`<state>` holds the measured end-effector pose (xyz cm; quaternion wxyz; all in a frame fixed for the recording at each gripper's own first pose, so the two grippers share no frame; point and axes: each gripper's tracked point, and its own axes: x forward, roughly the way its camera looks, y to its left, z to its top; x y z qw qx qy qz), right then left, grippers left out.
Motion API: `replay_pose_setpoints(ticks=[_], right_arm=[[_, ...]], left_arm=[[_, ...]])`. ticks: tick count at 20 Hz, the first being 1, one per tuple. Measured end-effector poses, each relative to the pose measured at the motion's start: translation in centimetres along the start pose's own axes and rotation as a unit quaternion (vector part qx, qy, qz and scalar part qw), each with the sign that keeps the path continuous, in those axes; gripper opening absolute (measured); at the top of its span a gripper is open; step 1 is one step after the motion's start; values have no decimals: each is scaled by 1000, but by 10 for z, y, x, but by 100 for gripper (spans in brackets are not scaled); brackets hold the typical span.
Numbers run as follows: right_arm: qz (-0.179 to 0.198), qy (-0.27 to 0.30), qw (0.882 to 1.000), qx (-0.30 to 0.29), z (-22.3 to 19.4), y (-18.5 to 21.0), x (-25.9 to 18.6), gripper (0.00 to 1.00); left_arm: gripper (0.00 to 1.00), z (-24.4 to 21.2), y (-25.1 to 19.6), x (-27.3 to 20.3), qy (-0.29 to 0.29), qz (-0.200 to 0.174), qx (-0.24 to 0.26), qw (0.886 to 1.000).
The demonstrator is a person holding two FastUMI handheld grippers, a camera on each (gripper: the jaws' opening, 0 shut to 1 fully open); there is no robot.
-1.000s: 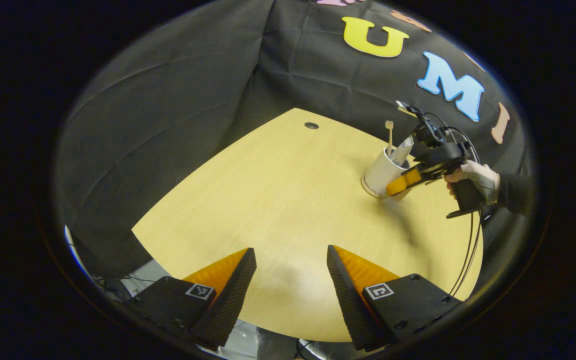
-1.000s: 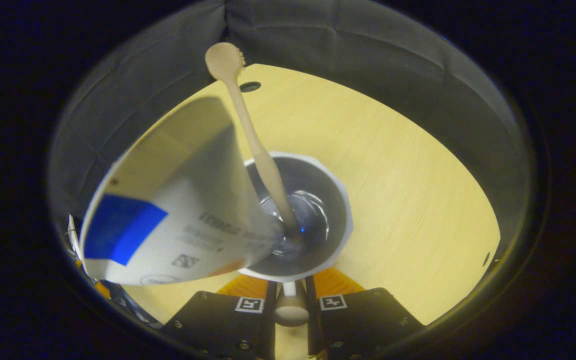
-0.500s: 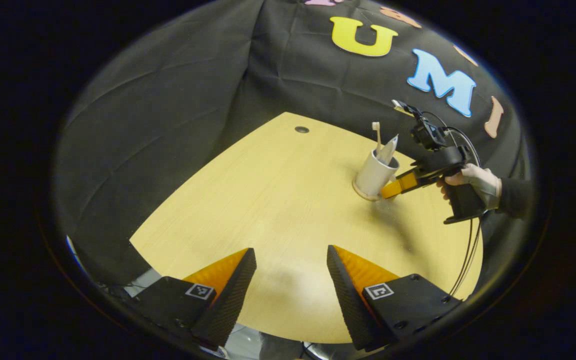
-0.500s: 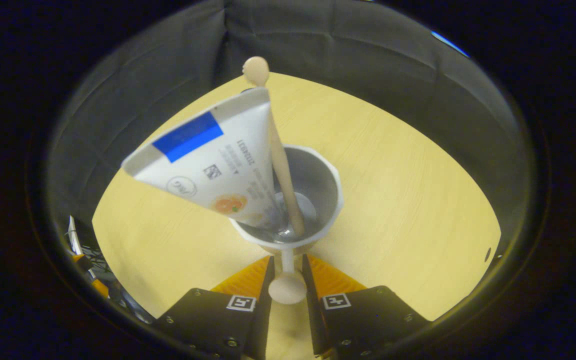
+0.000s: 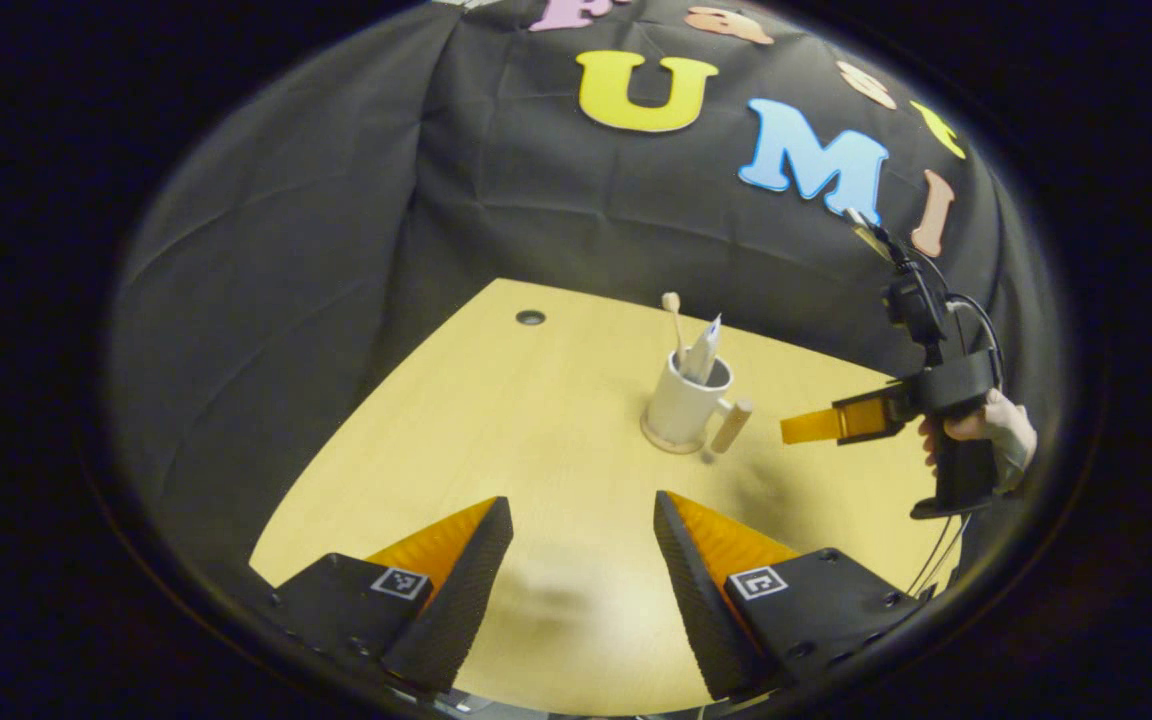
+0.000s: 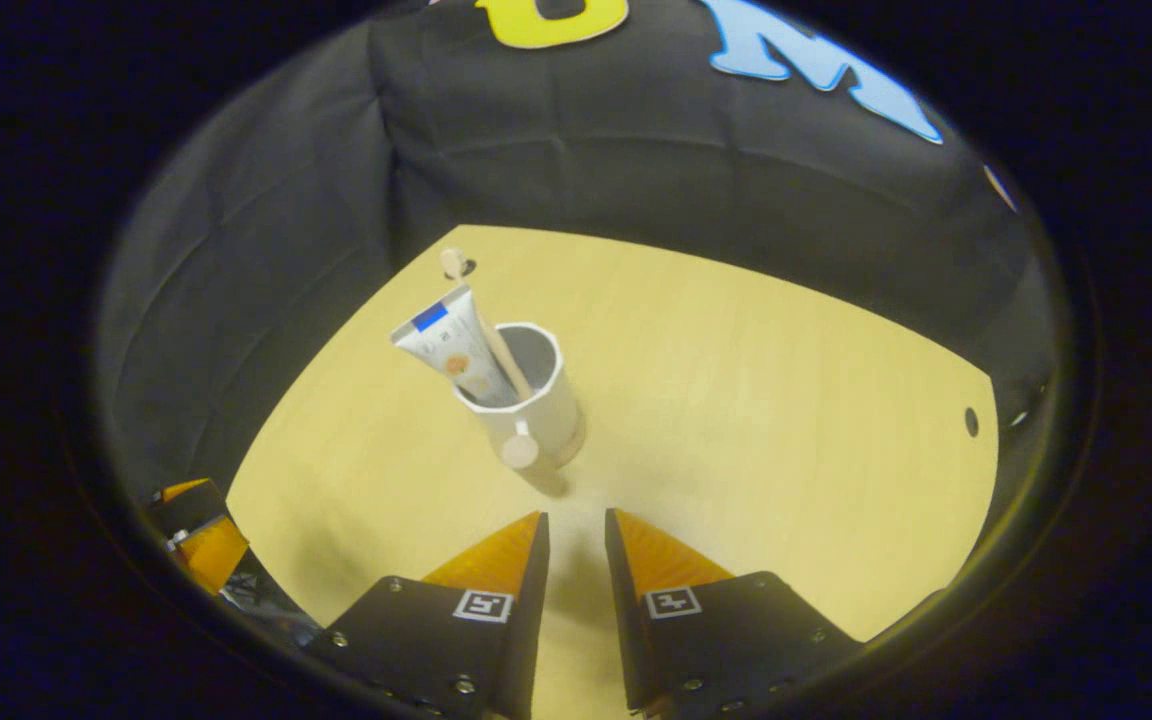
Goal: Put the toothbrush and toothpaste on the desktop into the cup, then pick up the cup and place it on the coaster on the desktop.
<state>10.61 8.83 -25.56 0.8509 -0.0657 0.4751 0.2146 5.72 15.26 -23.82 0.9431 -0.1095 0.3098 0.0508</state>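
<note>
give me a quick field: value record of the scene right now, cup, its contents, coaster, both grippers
cup: white, upright on the coaster, handle toward the right gripper
toothbrush: standing in the cup, head up
toothpaste: in the cup, leaning on the rim, wide end up
coaster: thin edge showing under the cup's base
table: light wood
right gripper: apart from the cup, fingers slightly parted, holding nothing
left gripper: open, holding nothing, over the near table edge
task state: looks done
</note>
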Motion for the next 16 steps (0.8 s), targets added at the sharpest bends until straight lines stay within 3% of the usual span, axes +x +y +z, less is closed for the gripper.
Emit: replay_pose_setpoints(ticks=[3,5,7,9,13,16], right_arm=[[-23,-67,996,50,13,-15,-45,33],[-43,-115,990,71,24,-26,-70,33],[-57,-166,981,86,37,-35,-102,33],[-72,-219,969,93,50,-44,-132,33],[-124,-316,938,72,73,-63,-199,33],[-154,-377,912,46,82,-62,-220,34]], left_arm=[[93,38,-35,0,-33,-26,44,998],[90,60,-62,1,-55,-44,63,996],[93,82,-90,-1,-79,-63,78,992],[90,106,-117,-9,-108,-80,92,987],[93,163,-161,-36,-187,-94,112,971],[93,208,-190,-65,-256,-102,102,956]])
